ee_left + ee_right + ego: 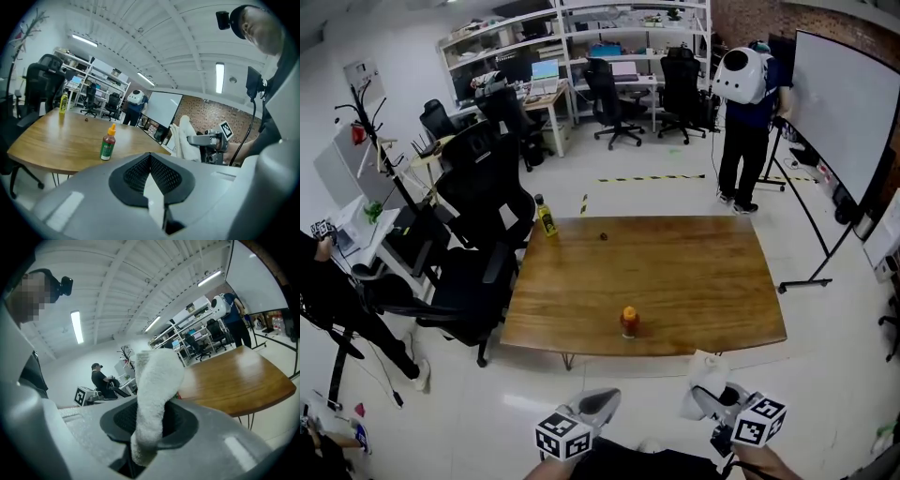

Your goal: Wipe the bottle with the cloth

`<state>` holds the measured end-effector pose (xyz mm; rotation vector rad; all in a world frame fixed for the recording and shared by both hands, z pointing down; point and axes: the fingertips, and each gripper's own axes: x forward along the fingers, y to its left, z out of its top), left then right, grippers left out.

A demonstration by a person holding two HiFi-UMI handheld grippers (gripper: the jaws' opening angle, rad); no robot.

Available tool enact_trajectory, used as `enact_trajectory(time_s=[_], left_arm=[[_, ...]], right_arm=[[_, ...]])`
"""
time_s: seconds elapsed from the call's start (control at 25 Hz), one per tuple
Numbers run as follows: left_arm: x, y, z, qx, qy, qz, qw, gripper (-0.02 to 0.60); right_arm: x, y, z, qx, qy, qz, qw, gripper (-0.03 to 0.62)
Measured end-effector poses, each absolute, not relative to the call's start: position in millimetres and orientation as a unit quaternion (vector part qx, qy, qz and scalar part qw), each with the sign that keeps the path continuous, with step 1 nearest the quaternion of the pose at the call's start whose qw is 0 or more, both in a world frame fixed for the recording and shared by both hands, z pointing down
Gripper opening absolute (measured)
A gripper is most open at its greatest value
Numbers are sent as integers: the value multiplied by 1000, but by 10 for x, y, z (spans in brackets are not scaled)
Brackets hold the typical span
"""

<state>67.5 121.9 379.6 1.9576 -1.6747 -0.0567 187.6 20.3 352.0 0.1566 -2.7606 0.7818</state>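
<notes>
A small sauce bottle [629, 322] with an orange cap and green label stands upright near the front edge of the wooden table [694, 272]. The left gripper view shows the bottle [108, 143] ahead and to the left, well clear of the jaws. My left gripper [602, 401] hangs in front of the table, below its edge, and my left gripper [150, 158] is shut with nothing in it. My right gripper [705, 394] is shut on a white cloth [704, 375]. In the right gripper view the cloth [157, 376] sticks up out of that gripper [150, 416].
A yellow bottle [546, 217] stands at the table's far left corner, with a small dark object [603, 236] near it. Black office chairs [478, 272] crowd the left side. A person [748, 122] stands by a whiteboard [844, 112] at the far right.
</notes>
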Motion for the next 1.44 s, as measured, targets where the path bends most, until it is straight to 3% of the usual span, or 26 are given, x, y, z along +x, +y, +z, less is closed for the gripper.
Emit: enact_trajectory(time_s=[0.24, 0.48, 0.8, 1.0, 1.44], left_arm=[[619, 1320, 3628, 723, -633, -30, 275, 15], [359, 1524, 3556, 698, -641, -112, 298, 15], [390, 1579, 3589, 710, -639, -89, 283, 16], [313, 1624, 3513, 697, -634, -149, 300, 15], [221, 1734, 3487, 697, -649, -117, 283, 15]], right_arm=[[1888, 366, 3497, 40, -955, 266, 128, 75], [1869, 564, 3616, 51, -950, 274, 137, 75], [1953, 670, 3654, 69, -952, 265, 136, 74], [1950, 691, 3670, 68, -949, 268, 152, 74], [1850, 805, 3594, 67, -951, 260, 153, 74]])
